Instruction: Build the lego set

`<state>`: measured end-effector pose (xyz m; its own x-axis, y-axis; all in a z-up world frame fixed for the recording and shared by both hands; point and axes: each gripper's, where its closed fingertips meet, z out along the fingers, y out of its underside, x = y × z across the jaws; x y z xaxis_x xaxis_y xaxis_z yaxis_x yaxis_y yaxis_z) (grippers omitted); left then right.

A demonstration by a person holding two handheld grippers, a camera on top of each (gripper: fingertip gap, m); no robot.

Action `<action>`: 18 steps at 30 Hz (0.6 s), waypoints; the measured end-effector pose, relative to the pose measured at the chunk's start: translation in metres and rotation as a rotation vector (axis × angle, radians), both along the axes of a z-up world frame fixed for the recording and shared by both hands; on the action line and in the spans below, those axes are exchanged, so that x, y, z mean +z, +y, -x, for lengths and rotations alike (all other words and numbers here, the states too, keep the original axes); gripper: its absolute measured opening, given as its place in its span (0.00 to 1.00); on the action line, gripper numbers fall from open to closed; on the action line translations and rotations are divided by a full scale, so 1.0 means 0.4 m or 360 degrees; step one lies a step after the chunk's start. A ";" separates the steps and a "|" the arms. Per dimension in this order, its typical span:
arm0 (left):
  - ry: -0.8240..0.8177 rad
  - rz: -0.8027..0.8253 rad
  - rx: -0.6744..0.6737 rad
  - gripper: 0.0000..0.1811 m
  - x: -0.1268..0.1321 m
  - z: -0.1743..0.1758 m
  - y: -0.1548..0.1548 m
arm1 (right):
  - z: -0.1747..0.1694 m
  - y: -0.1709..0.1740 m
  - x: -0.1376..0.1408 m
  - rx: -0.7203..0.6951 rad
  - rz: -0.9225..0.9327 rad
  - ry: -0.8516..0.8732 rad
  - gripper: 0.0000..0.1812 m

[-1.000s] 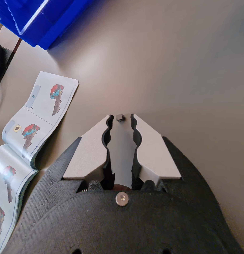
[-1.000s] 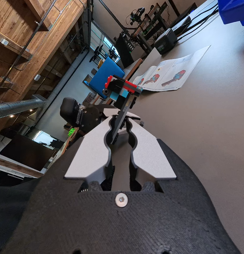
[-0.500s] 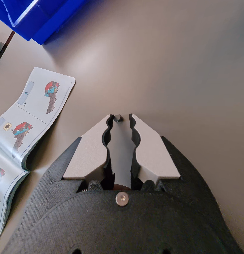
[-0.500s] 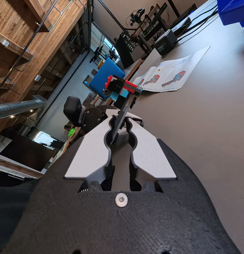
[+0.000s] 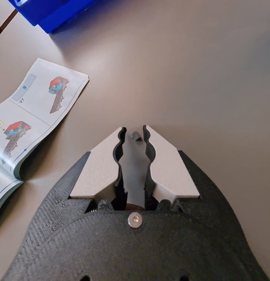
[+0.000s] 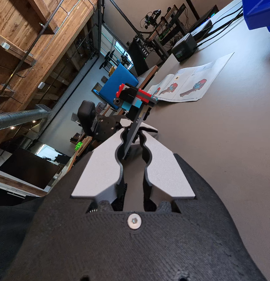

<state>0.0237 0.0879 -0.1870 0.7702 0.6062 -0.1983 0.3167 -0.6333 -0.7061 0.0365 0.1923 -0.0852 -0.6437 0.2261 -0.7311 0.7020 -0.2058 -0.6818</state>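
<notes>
Table (image 5: pixel 192 76), grey-brown, fills the left wrist view. The left gripper (image 5: pixel 134 129) points down at it with its jaws apart and nothing held. A tiny dark piece (image 5: pixel 135 136) lies blurred on the table between the fingertips, nearer the right one, touching neither. An open booklet (image 5: pixel 32 114) lies to the left, a blue bin (image 5: pixel 55 13) at the far left.

Judging from this, the step is picking up the piece. To do it well, centre the tips around it, lower them to the tabletop, then close slowly so it does not skid or flip.

In the right wrist view, the right gripper (image 6: pixel 132 133) is closed on the model (image 6: pixel 134 103), a dark long plate with a red, black and teal block at its far end. The left gripper shows beyond, low over the table. The booklet lies farther off.
</notes>
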 end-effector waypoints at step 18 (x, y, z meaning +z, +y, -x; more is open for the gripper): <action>-0.0067 -0.0256 0.0147 0.18 0.041 -0.036 -0.123 | 0.001 -0.001 -0.004 0.0000 -0.0012 0.0000 0.08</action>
<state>0.0382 0.0387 -0.1707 0.7153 0.6961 -0.0615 0.3999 -0.4799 -0.7808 0.0361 0.1921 -0.0869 -0.6436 0.2317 -0.7294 0.7020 -0.2007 -0.6833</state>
